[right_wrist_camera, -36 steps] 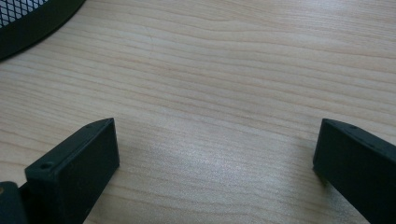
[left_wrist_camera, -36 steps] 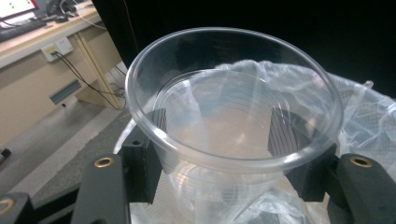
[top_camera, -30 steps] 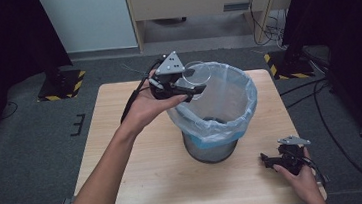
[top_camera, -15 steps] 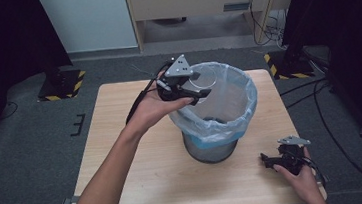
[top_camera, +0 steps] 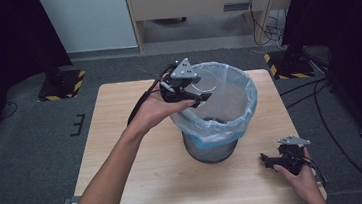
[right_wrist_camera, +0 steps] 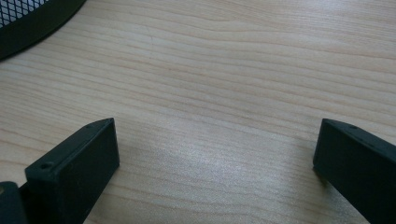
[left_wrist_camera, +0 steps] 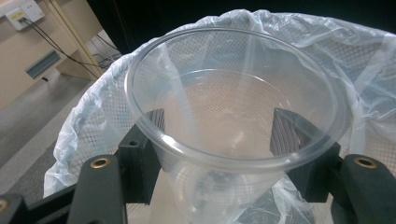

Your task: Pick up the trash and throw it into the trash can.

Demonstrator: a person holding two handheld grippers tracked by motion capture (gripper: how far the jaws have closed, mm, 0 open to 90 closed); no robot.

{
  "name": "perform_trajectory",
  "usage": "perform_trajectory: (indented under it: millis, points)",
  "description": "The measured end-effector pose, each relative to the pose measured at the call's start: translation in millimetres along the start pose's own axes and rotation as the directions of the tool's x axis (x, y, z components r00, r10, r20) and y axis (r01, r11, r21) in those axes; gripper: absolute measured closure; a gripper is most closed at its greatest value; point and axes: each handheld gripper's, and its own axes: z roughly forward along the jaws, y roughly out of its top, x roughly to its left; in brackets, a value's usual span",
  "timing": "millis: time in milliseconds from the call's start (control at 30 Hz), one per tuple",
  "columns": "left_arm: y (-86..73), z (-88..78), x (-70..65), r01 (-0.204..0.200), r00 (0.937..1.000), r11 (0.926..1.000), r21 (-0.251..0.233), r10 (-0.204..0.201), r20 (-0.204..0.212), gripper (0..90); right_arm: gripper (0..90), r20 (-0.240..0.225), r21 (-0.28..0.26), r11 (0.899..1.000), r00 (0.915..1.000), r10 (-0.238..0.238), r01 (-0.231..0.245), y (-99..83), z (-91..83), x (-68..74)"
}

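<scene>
High view: left gripper (top_camera: 200, 99) is closed on a clear plastic cup (top_camera: 206, 82) above the bin (top_camera: 215, 111); right gripper (top_camera: 269, 160), jaws wide apart and empty, is right of the bin.

We see a clear, glossy plastic cup (left_wrist_camera: 233, 107) above a black metal-mesh bin (top_camera: 212, 149) lined with a thin, crinkled, translucent plastic bag (left_wrist_camera: 88, 126). The desk (right_wrist_camera: 224, 79) is pale wood with visible grain and a smooth, faintly sheened finish. The fingers (right_wrist_camera: 74, 172) look matt black plastic.
</scene>
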Motion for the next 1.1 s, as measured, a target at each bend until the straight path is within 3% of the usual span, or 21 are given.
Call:
perform_trajectory:
  millis: [300, 433, 567, 1100]
  points:
    - [0.3, 4.4, -0.2, 0.013, 0.9999, 0.9997, 0.022, -0.012, -0.003, 33.4, 0.4, -0.001, 0.0, 1.0, 1.0, 0.0, 0.0, 0.0, 0.0, 0.0]
    - [0.6, 5.8, -0.1, 0.026, 0.9996, 0.9995, 0.018, -0.026, -0.008, 18.8, 0.4, -0.001, 0.001, 1.0, 1.0, -0.002, 0.002, -0.1, -0.1, -0.2]
    - [1.3, 2.5, -1.4, 0.022, 0.9997, 0.9997, -0.006, -0.022, -0.003, 12.5, 0.4, -0.001, 0.001, 1.0, 1.0, -0.003, 0.003, -0.1, -0.1, -0.2]
    - [2.4, -9.6, -4.2, 0.027, 0.9996, 0.9995, -0.02, -0.027, 0.003, 7.0, 0.4, -0.001, 0.0, 1.0, 1.0, -0.001, 0.001, 0.0, 0.0, -0.1]
